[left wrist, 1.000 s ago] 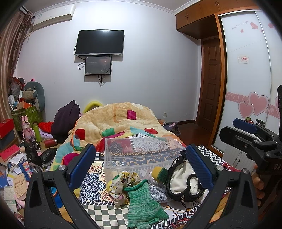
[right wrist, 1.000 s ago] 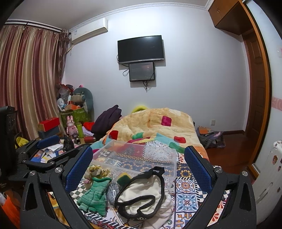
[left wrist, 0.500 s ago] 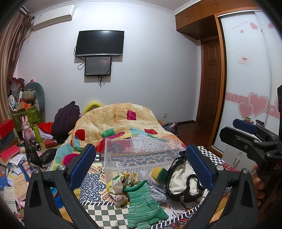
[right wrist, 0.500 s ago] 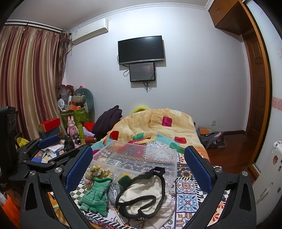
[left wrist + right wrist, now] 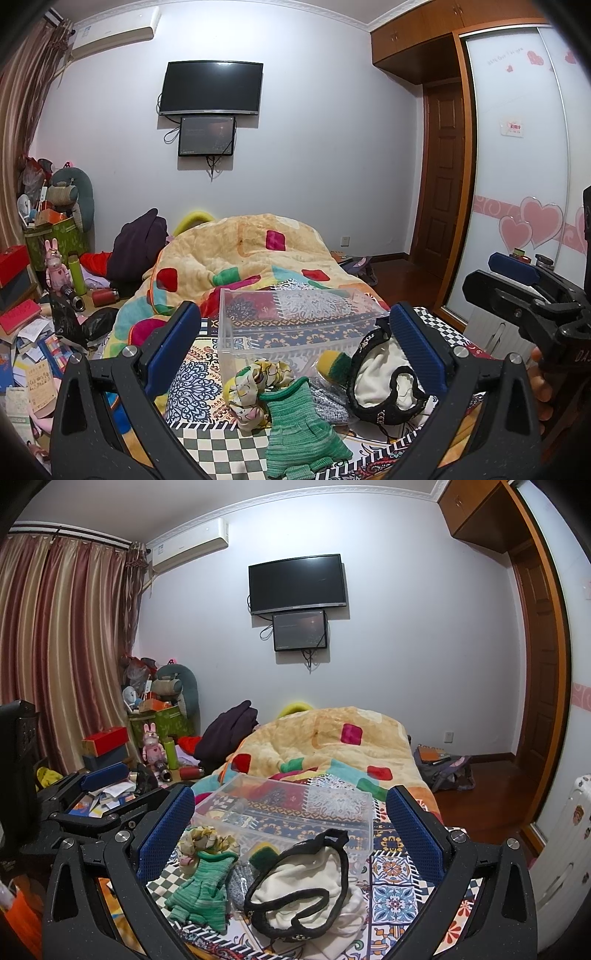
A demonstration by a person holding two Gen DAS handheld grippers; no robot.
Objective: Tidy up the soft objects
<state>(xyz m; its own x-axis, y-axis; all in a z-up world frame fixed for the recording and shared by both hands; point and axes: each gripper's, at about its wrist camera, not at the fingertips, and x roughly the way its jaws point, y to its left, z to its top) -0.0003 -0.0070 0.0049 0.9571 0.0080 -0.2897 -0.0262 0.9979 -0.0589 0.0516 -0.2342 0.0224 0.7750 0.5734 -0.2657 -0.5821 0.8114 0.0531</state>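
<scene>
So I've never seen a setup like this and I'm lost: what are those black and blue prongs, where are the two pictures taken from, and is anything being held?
No robot: a person holds a two-finger clamp in each hand, each with a camera looking along its fingers. One picture is from the left gripper, the other from the right gripper. Both are open and hold nothing. On the patterned bed cover lie a green knit glove, a floral scrunchie, a white cloth with black trim, and behind them an empty clear plastic bin.

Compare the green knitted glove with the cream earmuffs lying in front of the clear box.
The green knitted glove lies flat and plain green; the cream earmuffs bulk up, cream with black trim looping around them. The glove is smaller. Both lie outside the clear box, ungripped.
</scene>
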